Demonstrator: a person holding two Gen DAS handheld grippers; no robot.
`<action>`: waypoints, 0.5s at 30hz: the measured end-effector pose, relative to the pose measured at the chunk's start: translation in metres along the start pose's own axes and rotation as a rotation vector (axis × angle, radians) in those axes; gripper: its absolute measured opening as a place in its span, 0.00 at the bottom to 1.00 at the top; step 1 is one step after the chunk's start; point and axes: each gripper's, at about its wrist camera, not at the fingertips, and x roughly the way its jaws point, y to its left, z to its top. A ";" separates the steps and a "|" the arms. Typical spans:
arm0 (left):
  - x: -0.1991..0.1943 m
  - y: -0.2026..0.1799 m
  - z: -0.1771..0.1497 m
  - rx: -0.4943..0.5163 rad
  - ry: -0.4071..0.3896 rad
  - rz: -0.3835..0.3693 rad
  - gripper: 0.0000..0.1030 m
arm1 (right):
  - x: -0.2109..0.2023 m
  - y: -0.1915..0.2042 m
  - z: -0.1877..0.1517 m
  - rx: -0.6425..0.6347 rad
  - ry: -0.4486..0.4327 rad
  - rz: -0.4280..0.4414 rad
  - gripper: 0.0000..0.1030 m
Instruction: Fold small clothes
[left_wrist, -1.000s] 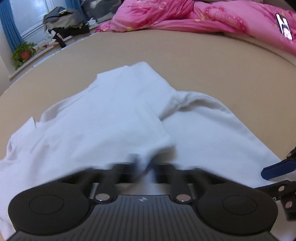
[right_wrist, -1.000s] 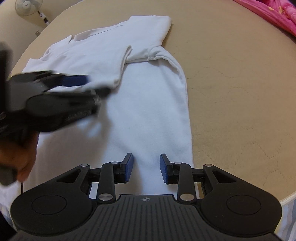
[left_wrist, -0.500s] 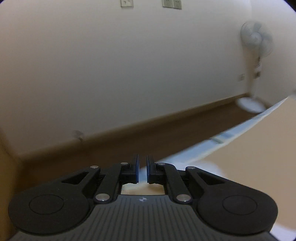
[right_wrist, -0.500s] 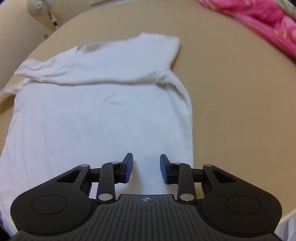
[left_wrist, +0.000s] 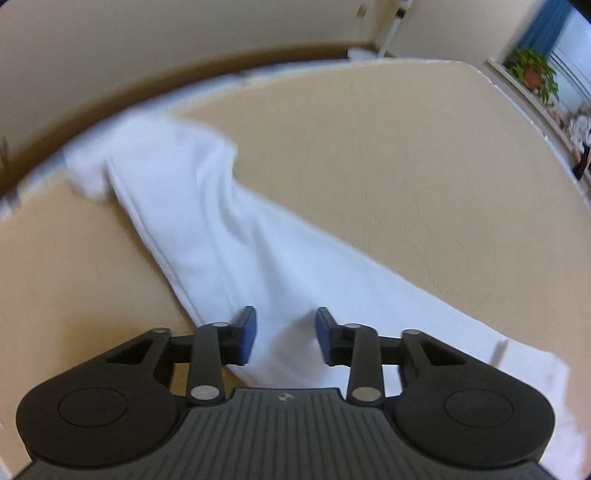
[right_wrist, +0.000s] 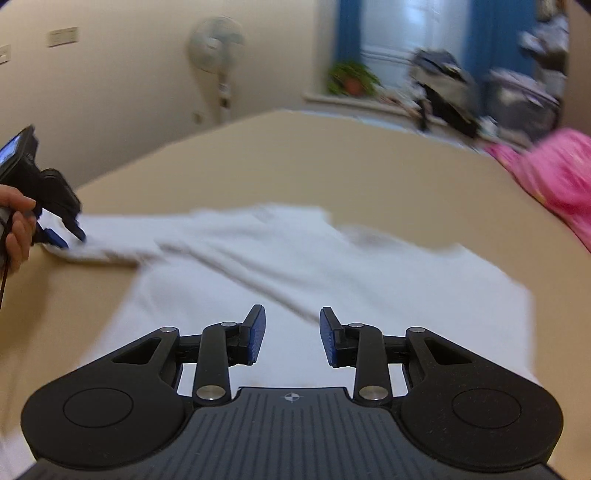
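Note:
A white t-shirt (left_wrist: 236, 236) lies spread on the tan bed surface (left_wrist: 388, 155), with one sleeve (left_wrist: 88, 173) at the far left near the bed's edge. My left gripper (left_wrist: 284, 336) hangs over the shirt's near part. Its jaws are opening, cloth lies below and between them, and the pads do not press on it. In the right wrist view the shirt (right_wrist: 332, 266) stretches across the middle. My right gripper (right_wrist: 291, 332) stands open above it, holding nothing. At that view's left edge a hand (right_wrist: 14, 229) holds the left gripper (right_wrist: 59, 236), with its tips at the shirt's end.
A pink quilt (right_wrist: 554, 177) lies bunched at the bed's right side. Beyond the bed stand a fan (right_wrist: 216, 55), a potted plant (right_wrist: 351, 79) and piled bags (right_wrist: 443, 85) on the window ledge. The bed's edge (left_wrist: 37, 173) runs close behind the sleeve.
The left gripper let go of the folded cloth, swung up toward the wall almost shut, then came down over the shirt with its jaws apart. The right gripper swung sideways and now looks across the shirt.

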 end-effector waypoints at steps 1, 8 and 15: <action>0.001 -0.004 -0.001 0.018 -0.012 0.028 0.45 | 0.016 0.012 0.010 -0.010 -0.002 0.011 0.34; 0.015 -0.006 -0.003 -0.013 0.063 0.017 0.48 | 0.122 0.088 0.045 -0.199 0.043 0.035 0.48; 0.016 -0.007 -0.005 0.021 0.051 0.039 0.48 | 0.149 0.094 0.050 -0.368 0.054 0.023 0.05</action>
